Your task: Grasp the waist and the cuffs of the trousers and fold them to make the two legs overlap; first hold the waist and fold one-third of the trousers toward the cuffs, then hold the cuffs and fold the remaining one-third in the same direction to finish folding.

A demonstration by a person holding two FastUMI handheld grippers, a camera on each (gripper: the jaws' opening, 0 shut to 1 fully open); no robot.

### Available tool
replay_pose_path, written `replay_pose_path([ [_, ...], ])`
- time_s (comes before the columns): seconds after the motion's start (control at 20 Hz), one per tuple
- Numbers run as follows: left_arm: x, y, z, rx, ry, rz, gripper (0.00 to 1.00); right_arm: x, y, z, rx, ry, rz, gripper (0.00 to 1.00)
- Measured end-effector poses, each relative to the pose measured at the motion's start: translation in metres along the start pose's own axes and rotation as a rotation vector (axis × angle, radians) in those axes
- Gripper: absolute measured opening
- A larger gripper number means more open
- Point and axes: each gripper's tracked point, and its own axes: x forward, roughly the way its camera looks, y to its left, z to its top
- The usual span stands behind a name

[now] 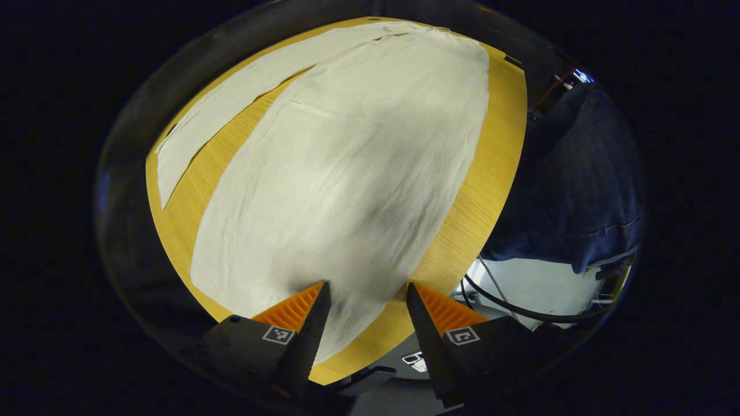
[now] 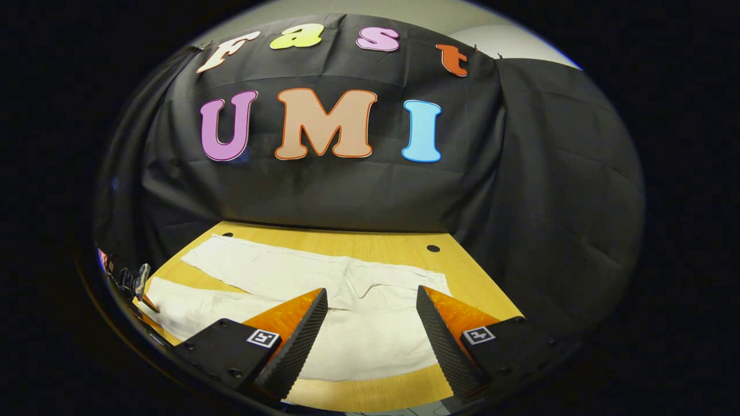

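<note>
My left gripper (image 1: 367,297) and right gripper (image 2: 371,303) both hang spread above the trousers (image 1: 347,173); a shallow pinch risks snagging one fabric layer.

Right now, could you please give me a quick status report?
Left gripper open above one trouser leg. Right gripper open, near the waist. Trousers flat on table, legs apart, unfolded. Nothing in the way.

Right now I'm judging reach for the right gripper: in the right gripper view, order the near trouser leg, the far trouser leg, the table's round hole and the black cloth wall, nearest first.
1. Near trouser leg, between and under the open jaws.
2. Far trouser leg, beyond it, to the left.
3. Round hole, on the table's far right.
4. Black cloth wall, behind the table.
</note>
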Motion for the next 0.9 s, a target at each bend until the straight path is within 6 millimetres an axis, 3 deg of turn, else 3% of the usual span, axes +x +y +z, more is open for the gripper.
replay_pose_path([
  [0.2, -0.001, 0.002, -0.001, 0.036, 0.025, -0.015, 0.76, 0.006, 0.0, -0.001, 0.014, 0.007, -0.001, 0.99],
  [0.45, 0.001, 0.008, -0.003, 0.094, 0.079, -0.024, 0.59, 0.019, 0.0, -0.003, -0.025, 0.019, 0.016, 0.99],
  [0.6, 0.0, 0.016, -0.002, 0.117, 0.075, -0.023, 0.43, 0.027, -0.004, -0.004, -0.036, 0.025, 0.031, 0.98],
  [0.75, 0.003, 0.024, 0.002, 0.081, 0.07, -0.008, 0.14, 0.034, -0.012, -0.012, -0.063, 0.041, 0.03, 0.98],
  [0.85, 0.002, 0.025, 0.003, 0.08, 0.068, -0.018, 0.02, 0.039, -0.015, -0.022, -0.093, 0.063, 0.044, 0.98],
  [0.9, 0.002, 0.025, 0.004, 0.071, 0.069, -0.029, 0.01, 0.041, -0.018, -0.032, -0.124, 0.082, 0.048, 0.96],
])
